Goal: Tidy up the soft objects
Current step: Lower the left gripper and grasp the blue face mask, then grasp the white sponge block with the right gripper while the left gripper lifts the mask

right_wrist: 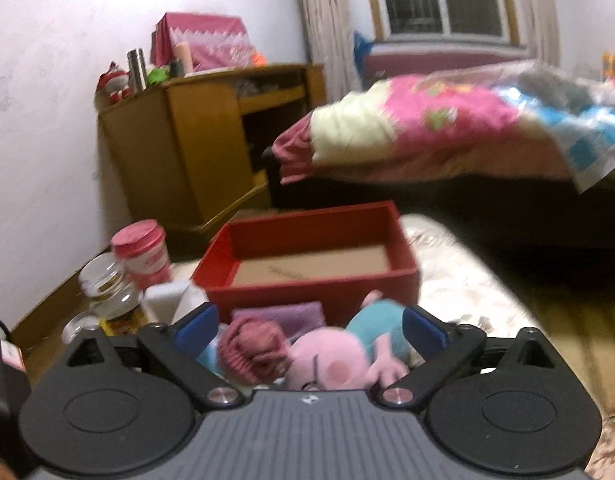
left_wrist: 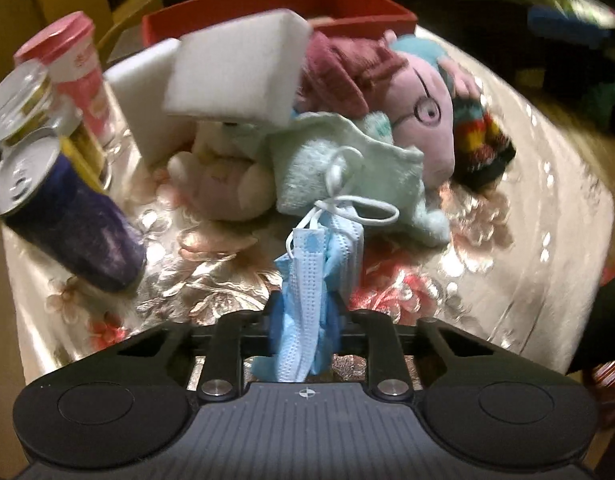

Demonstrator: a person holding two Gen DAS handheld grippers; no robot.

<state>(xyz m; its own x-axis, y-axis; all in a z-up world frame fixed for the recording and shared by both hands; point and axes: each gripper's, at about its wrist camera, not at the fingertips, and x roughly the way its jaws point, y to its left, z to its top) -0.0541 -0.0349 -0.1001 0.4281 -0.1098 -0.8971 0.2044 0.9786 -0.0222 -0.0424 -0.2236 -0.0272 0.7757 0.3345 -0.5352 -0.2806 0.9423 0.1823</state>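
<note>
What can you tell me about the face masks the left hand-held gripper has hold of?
The face masks are a small bunch of light blue pleated disposable masks, thin non-woven fabric by the look, with white elastic ear loops tangled at the far end. The left hand-held gripper is shut on them, fingers pinching the middle. They hang crumpled, folded lengthwise, above the floral tablecloth. The loops lie against the pale green cloth in the pile; real contact is unclear.

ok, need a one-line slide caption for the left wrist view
Left gripper clamps blue face masks ahead of a soft-toy pile, white sponges and red box.
</note>
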